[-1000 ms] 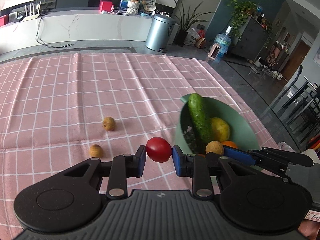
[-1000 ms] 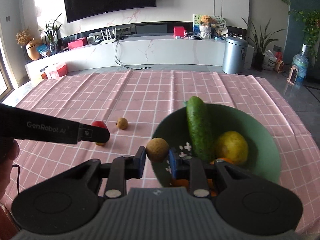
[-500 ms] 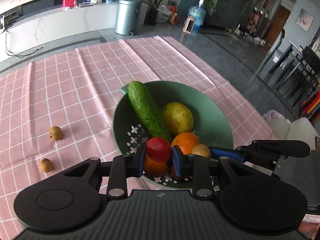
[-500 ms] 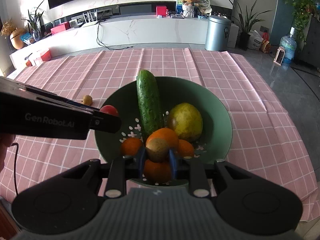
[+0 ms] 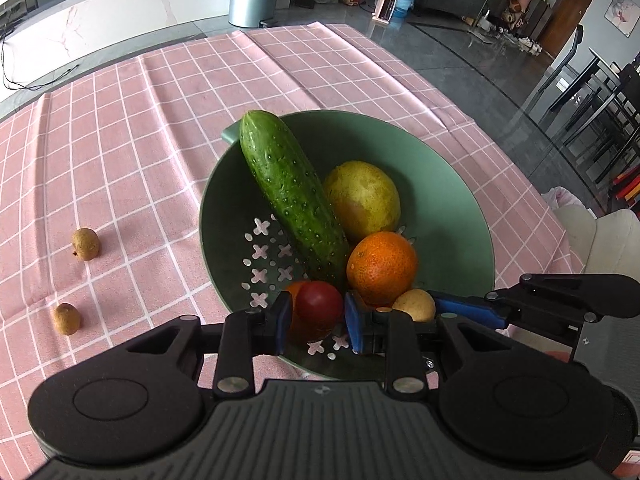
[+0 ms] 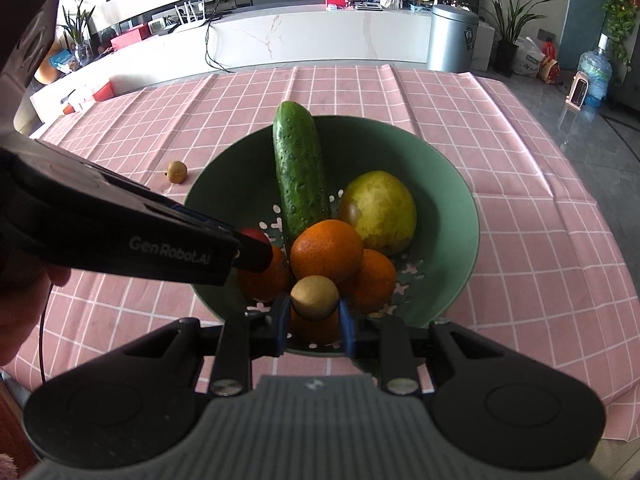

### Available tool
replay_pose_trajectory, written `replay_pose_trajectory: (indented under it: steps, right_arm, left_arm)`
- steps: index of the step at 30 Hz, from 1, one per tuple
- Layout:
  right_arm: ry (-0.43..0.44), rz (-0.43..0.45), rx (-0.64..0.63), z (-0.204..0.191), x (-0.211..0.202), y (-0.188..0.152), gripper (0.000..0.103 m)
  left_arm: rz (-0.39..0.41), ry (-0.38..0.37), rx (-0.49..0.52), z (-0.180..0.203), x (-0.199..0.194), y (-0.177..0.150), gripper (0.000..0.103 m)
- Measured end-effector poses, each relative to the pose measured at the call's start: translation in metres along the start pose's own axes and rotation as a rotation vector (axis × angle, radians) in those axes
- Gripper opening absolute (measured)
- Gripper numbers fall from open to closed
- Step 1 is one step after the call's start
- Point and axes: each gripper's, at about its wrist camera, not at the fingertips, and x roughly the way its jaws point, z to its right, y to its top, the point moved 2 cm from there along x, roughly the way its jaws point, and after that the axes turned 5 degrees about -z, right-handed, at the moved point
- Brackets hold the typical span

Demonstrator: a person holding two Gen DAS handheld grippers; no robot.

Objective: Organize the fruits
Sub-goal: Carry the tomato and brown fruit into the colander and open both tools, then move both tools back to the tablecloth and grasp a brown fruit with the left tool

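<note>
Marble counter (image 6: 320,36) — steel bin (image 6: 452,38), glossy floor (image 5: 480,60)

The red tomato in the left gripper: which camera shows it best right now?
The left wrist view. There the red tomato sits in full sight between the left gripper's blue pads, above the green bowl. The right wrist view shows only a red sliver behind that gripper's black body.

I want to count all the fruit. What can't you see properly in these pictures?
- Oranges in the green bowl: the right wrist view shows several, but the lowest sits behind the small brown fruit and right gripper, so the count is unsure.
- Red tomato: mostly hidden there by the left gripper's body.
- Second small brown fruit on the cloth: only the left wrist view shows it.
</note>
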Motion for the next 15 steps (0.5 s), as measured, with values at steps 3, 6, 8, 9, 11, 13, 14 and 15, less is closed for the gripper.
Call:
replay_pose_trajectory:
  steps: [3, 6, 8, 9, 11, 13, 14, 15]
  right_arm:
    - [-0.002, -0.002, 0.002, 0.000, 0.000, 0.000, 0.022]
    - [-0.010, 0.000, -0.001, 0.000, -0.001, 0.000, 0.022]
    - [-0.015, 0.001, -0.004, 0.000, -0.001, 0.000, 0.022]
    - [-0.018, 0.003, -0.005, 0.000, -0.002, 0.000, 0.023]
    - [-0.024, 0.007, -0.008, -0.001, -0.004, -0.001, 0.023]
    - [-0.034, 0.013, -0.011, -0.002, -0.006, -0.001, 0.027]
    - [-0.038, 0.017, -0.013, -0.003, -0.008, -0.001, 0.034]
    - [-0.044, 0.022, -0.016, -0.004, -0.010, -0.002, 0.035]
  left_arm:
    - [-0.003, 0.005, 0.004, 0.000, 0.002, 0.000, 0.034]
    - [-0.002, 0.000, -0.001, -0.001, 0.002, 0.001, 0.039]
    - [0.005, -0.007, -0.003, -0.002, 0.000, 0.000, 0.041]
    - [0.011, -0.010, -0.001, -0.001, -0.002, 0.000, 0.045]
    - [0.023, -0.013, 0.006, 0.000, -0.006, -0.001, 0.051]
    - [0.032, -0.010, 0.013, 0.001, -0.011, -0.002, 0.054]
    - [0.037, -0.008, 0.014, 0.001, -0.014, -0.003, 0.054]
    - [0.043, -0.008, 0.015, 0.001, -0.017, -0.004, 0.055]
